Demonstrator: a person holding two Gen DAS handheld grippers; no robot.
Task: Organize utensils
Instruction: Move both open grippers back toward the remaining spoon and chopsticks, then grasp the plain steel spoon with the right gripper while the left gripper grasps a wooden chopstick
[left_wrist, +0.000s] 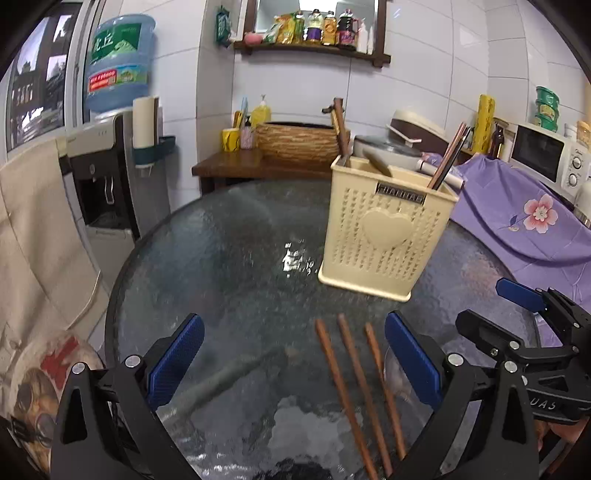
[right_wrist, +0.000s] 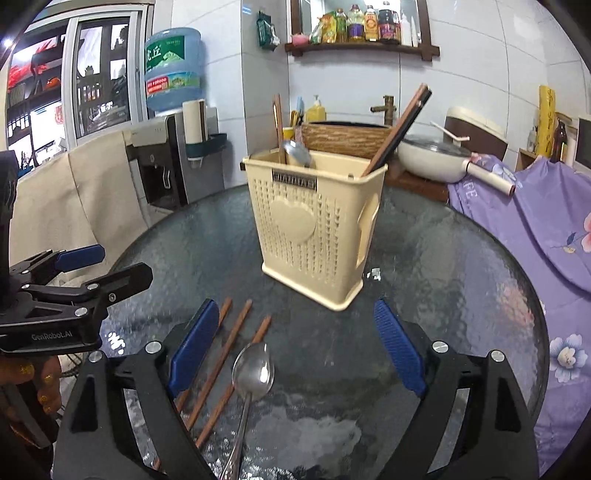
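Both sets of tongs gape wide, nothing between the pads. Left tongs (left_wrist: 293, 363) hover over the glass worktop (left_wrist: 221, 258), three wooden chopsticks (left_wrist: 354, 384) lying loose at their four o'clock. Right tongs (right_wrist: 295, 349) frame a steel spoon (right_wrist: 253, 373) beside those chopsticks. The cream utensil caddy (right_wrist: 314, 229) stands at twelve o'clock, already holding a spoon and chopsticks.

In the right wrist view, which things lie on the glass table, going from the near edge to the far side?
Metal spoon → three brown chopsticks → cream utensil holder, which stands upright and already holds a spoon and some chopsticks.
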